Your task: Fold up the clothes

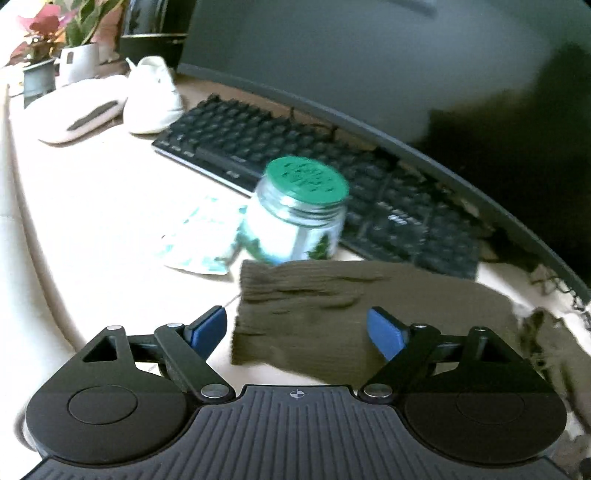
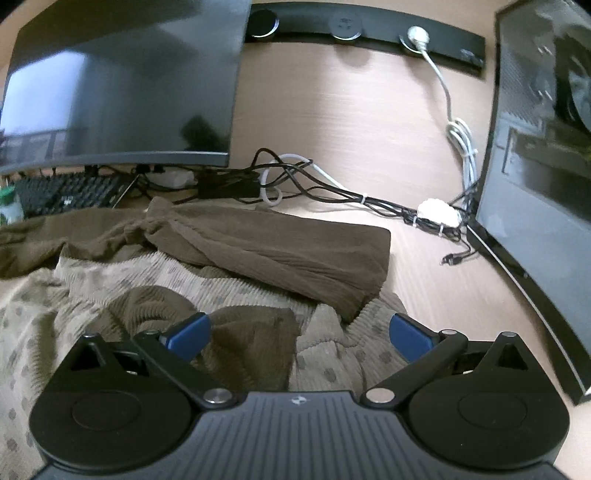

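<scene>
While both tongs [image 1: 295, 328] [image 2: 299, 336] gape empty, the green-lidded jar [image 1: 295, 218] — contents unclear.

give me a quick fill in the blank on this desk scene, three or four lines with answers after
1. The jar beside the keyboard has a ____ lid.
2. Both tools, left tool and right tool, have ____ pads.
3. The white plug sits in a black ____ strip.
4. The brown sleeve lies on the ____.

Answers: green; blue; power; desk
</scene>
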Motion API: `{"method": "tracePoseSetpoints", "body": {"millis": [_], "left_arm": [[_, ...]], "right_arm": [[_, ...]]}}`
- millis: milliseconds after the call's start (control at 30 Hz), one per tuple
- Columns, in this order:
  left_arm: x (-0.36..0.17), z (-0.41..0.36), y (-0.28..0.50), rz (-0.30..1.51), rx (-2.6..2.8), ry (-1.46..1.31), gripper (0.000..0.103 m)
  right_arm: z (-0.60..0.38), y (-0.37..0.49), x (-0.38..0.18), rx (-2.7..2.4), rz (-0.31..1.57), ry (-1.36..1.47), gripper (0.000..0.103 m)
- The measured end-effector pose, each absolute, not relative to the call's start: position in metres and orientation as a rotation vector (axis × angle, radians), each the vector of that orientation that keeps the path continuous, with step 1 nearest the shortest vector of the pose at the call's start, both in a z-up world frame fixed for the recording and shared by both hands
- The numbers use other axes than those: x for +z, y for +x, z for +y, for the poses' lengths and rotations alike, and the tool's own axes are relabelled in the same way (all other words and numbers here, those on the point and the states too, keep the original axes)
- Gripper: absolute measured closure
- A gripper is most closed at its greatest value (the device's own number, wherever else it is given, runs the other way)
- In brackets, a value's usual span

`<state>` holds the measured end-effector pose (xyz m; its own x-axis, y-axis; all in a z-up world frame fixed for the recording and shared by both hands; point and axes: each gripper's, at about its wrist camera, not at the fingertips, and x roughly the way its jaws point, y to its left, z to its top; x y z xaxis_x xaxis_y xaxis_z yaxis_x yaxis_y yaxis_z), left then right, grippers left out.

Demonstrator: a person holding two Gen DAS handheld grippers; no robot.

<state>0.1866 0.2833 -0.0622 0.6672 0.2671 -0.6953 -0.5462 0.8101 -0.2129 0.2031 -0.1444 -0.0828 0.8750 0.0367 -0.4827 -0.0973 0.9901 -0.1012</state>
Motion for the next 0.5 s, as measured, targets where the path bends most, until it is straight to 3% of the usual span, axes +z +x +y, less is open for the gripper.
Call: {"method": "tracePoseSetpoints", "body": {"millis": [133,233,267,333,500], "left_arm": [[-0.076,0.291,0.197,0.731,0.473,-0.413,0.029],[-0.081,0.295,0.203,0.754,0.478,-0.393,0.053],[-0.081,0.295,0.204,0.758,0.479,-0.383,0.067],[-0.071,0.291,0.201,0.728,0.461,-0.361,0.081],[-0.015,0.254,0.203,0.646,0.298,-0.374,0.086]], "right_arm": [[-0.142,0.197,-0.074,0.072,0.487,-0.132,0.000],[-0.148,0.189,-0.064,0.082,0.483,-0.101,0.000],[-0.150,0.186,-0.060,0.084,0.481,-0.090,0.000],[-0.158,0.181,-0.053,0.077,0.473,-0.054,0.000],[-0.185,0.180,-0.041,0.072,0.486,0.087,0.000]]}}
